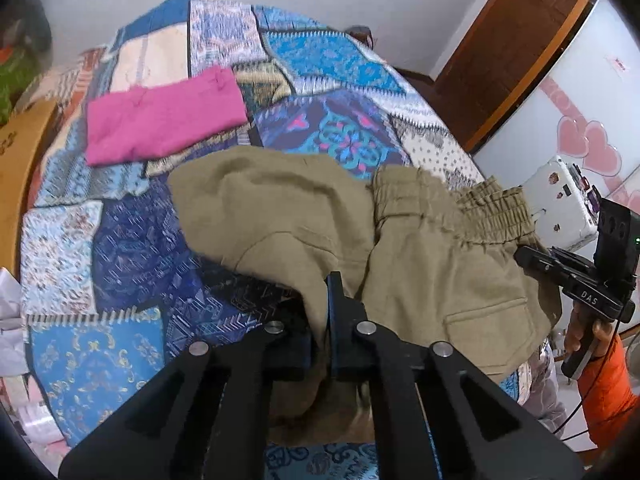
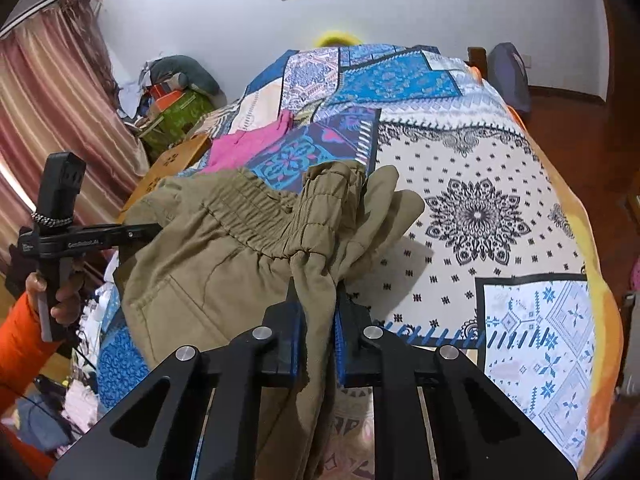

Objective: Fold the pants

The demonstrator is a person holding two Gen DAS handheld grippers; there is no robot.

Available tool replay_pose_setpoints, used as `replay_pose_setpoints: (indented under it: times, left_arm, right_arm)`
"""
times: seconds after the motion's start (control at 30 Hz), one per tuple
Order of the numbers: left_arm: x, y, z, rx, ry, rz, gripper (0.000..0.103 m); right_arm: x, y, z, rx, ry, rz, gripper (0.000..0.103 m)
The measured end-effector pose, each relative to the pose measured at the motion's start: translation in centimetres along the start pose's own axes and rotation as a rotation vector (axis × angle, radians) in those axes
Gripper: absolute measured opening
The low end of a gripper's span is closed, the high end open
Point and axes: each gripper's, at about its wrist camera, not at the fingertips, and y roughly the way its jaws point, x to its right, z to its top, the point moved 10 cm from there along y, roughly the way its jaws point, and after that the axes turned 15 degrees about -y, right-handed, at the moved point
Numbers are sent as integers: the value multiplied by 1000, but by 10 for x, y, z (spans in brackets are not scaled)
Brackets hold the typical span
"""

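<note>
Khaki pants (image 1: 304,216) with a gathered elastic waistband (image 1: 480,208) lie bunched on a patchwork bedspread (image 1: 120,248). My left gripper (image 1: 329,300) is shut on a fold of the khaki cloth, which hangs down between its fingers. In the right wrist view the same pants (image 2: 224,248) rise toward my right gripper (image 2: 318,304), shut on a gathered bunch of cloth near the waistband. The right gripper's body (image 1: 576,276) shows at the right edge of the left wrist view. The left gripper's body (image 2: 72,236) shows at the left of the right wrist view, in a hand with an orange sleeve.
A folded pink garment (image 1: 160,120) lies further back on the bed. Wooden bed frame (image 1: 16,168) runs along the left. A curtain (image 2: 52,112) and piled clutter (image 2: 172,100) stand beyond it. A white cabinet with pink hearts (image 1: 580,120) and a brown door (image 1: 508,40) are at right.
</note>
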Motion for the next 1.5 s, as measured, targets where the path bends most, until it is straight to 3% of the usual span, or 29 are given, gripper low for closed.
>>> replay_pose_setpoints:
  times: [0.27,0.5,0.7,0.8,0.93,1.1,1.27,1.5]
  left_arm:
    - [18,-38,11,86,52,-11,1]
    - [6,-60,13,113,25,-14,1]
    - [-18,-38,-3,8,-20,-6,3]
    - [-29,-17,-12,-40,-18,31,14]
    - [-39,7,-20,-89,-54,18,33]
    - [-40,25,-21,-129,-83,-6,38]
    - [-36,33,-13,-122,-47,9,38]
    - [-36,40,-5,-103,-54,1,38]
  right_arm:
    - [-16,-12,26,32,-66,-12,10]
    - [-27,-12,38,51,-97,-4,10]
    - [-25,-5,33,45,-80,1,10]
    - [-15,1,18,14,-42,3,10]
    - [-5,13,-3,-39,-5,2,11]
    - [0,22,-14,-74,6,13,26]
    - [7,32,-22,-105,23,27,48]
    - [19,45,-23,-88,128,90,61]
